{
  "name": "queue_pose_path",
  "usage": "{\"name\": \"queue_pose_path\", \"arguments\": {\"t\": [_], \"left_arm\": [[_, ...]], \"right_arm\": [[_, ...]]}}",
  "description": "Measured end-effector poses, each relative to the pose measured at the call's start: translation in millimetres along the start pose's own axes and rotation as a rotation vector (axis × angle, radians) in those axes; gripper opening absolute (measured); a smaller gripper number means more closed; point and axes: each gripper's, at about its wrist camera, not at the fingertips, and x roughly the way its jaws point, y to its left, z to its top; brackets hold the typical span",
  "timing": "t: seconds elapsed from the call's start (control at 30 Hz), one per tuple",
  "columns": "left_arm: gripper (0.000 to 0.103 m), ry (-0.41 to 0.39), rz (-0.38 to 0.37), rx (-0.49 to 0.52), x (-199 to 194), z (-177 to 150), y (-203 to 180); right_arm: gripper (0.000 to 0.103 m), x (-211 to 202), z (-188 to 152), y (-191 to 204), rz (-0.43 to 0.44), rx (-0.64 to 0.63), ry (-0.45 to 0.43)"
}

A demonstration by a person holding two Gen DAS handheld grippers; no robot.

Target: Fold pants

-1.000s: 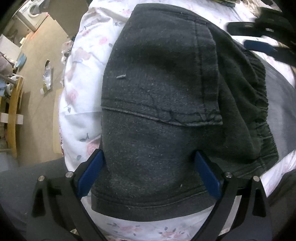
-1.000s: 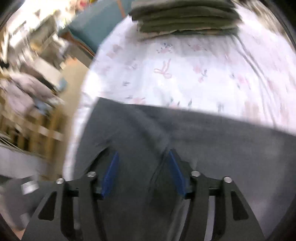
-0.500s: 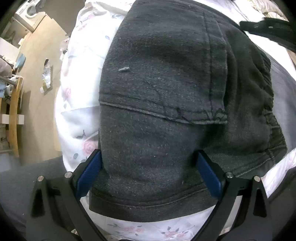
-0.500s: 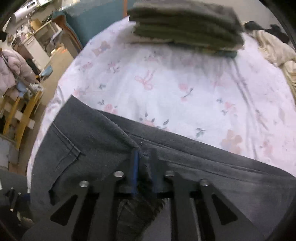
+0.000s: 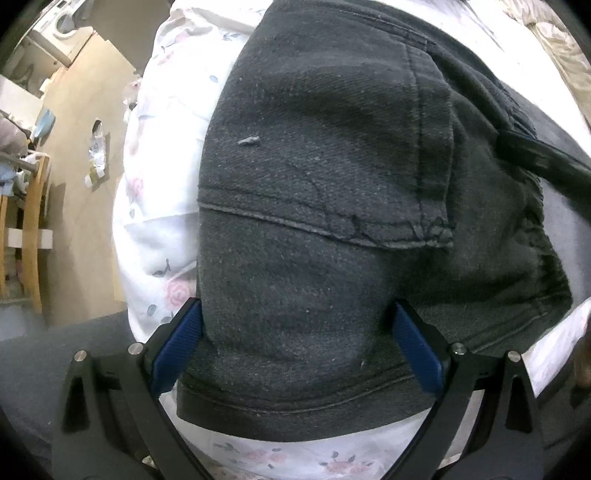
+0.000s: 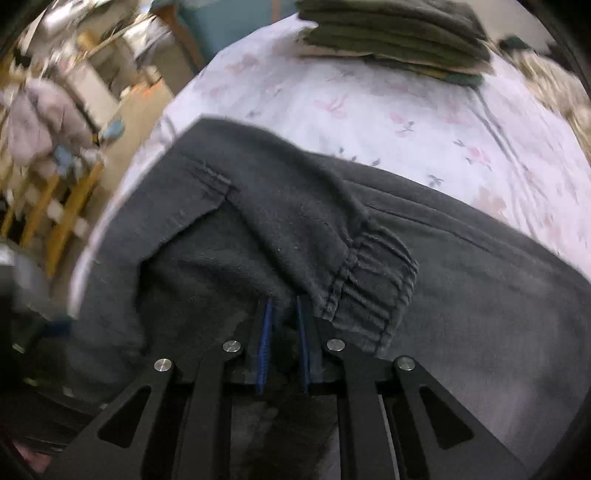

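Right wrist view: right hand-held gripper (image 6: 283, 317) is closing on the dark grey pants (image 6: 461, 295) near the elastic waistband (image 6: 373, 266), mid-fold; left hand-held gripper (image 5: 295, 332) is hovering wide open, straddling the folded stack on the bed (image 5: 155, 236). Next is probably carrying that pinched layer across.

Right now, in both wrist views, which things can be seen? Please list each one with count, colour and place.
pants: one, dark grey, partly folded on the bed.
bedsheet: one, white with pink flowers, under the pants.
stack of folded clothes: one, olive green, far end of the bed.
wooden chair: one, yellowish, on the floor beside the bed.
left gripper: black with blue pads, jaws wide, straddling the pants.
right gripper: black with blue pads, closing on the waistband.
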Motion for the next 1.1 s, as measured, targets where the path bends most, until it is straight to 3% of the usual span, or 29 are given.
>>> {"name": "queue_pose_path", "arguments": {"t": [0.03, 0.1, 0.13, 0.17, 0.23, 0.3, 0.4, 0.47, 0.57, 0.7, 0.83, 0.97, 1.03, 1.1], "left_arm": [[0.098, -0.009, -0.012, -0.005, -5, 0, 2], [0.098, -0.056, -0.021, 0.013, -19, -5, 2], [0.098, -0.085, -0.003, 0.033, -25, -9, -1], [0.098, -0.103, 0.005, 0.041, -30, -12, -4], [0.098, -0.155, 0.004, 0.037, -42, -19, -8], [0.098, -0.259, 0.004, 0.027, -62, -25, -13], [0.098, -0.362, -0.100, 0.028, -82, -25, -26], [0.098, -0.363, -0.140, 0.058, -77, -19, -42], [0.098, -0.284, -0.149, 0.069, -49, -8, -64], [0.099, -0.194, -0.163, 0.009, -12, -2, -68], [0.098, -0.176, -0.215, -0.037, -13, -1, -59], [0.099, -0.172, -0.204, -0.034, -11, -1, -59], [0.100, -0.173, -0.196, -0.035, -11, -1, -62], [0.100, -0.169, -0.194, -0.036, -13, 0, -63]], "right_arm": [[0.022, -16, -5, -5, 0.021, 0.036, -0.029], [0.045, -47, -19, -21, 0.064, 0.119, -0.094], [0.074, -63, -29, -31, 0.095, 0.175, -0.121], [0.091, -81, -49, -48, 0.144, 0.277, -0.162], [0.093, -94, -84, -74, 0.215, 0.447, -0.180], [0.093, -92, -117, -92, 0.277, 0.618, -0.160], [0.093, -79, -169, -102, 0.353, 0.824, -0.113], [0.093, -60, -187, -99, 0.371, 0.876, -0.069], [0.093, -36, -189, -103, 0.379, 0.934, -0.032], [0.093, -49, -187, -146, 0.245, 0.990, -0.157], [0.091, -84, -201, -215, 0.128, 1.137, -0.330], [0.087, -126, -226, -292, 0.020, 1.351, -0.528], [0.087, -141, -228, -320, -0.022, 1.393, -0.590], [0.088, -162, -227, -346, -0.116, 1.396, -0.646]]}}
